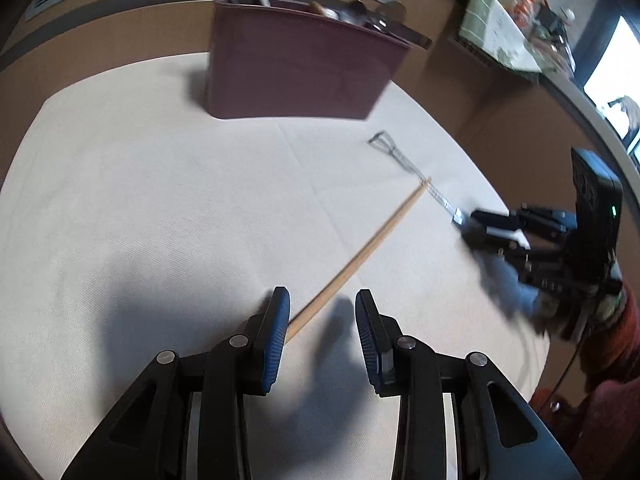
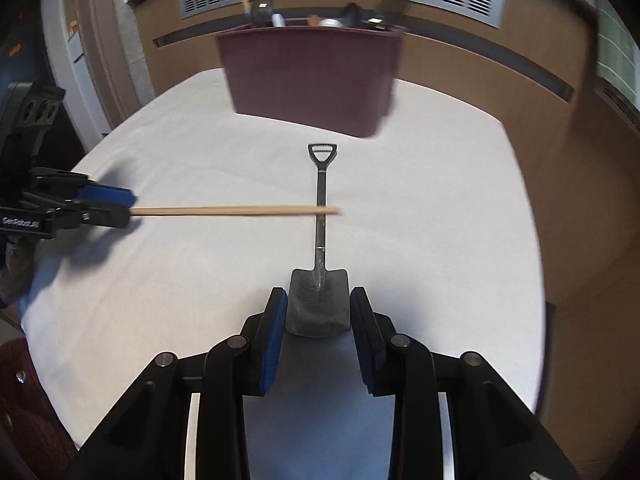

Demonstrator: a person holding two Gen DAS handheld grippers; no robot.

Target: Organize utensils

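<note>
Cloth-covered table (image 2: 420, 240) carried everything, and its white surface lay bare over most of its width, with the widest free stretch on the left half and along the near edge. A maroon utensil bin (image 2: 312, 80) stood at the far edge, close to the wall, with several handles and utensil heads poking above its rim. A small shovel-shaped metal spoon (image 2: 320, 248) lay flat near the table's middle, its loop handle pointing toward the bin and its blade toward the near edge. The right gripper (image 2: 318, 312) sat low over the cloth with its jaws spread, one pad (image 2: 276, 320) on either side of the blade; whether they touched the metal I could not tell. A wooden chopstick (image 2: 236, 211) stretched across the table toward its left edge, its far tip crossing over the spoon's shaft. In the left wrist view the left gripper (image 1: 322, 320) was also spread, the chopstick's (image 1: 360, 256) near end running beside its left pad and not pinched. From the right wrist view the left gripper (image 2: 120, 206) hung near the left edge, at the chopstick's end.
</note>
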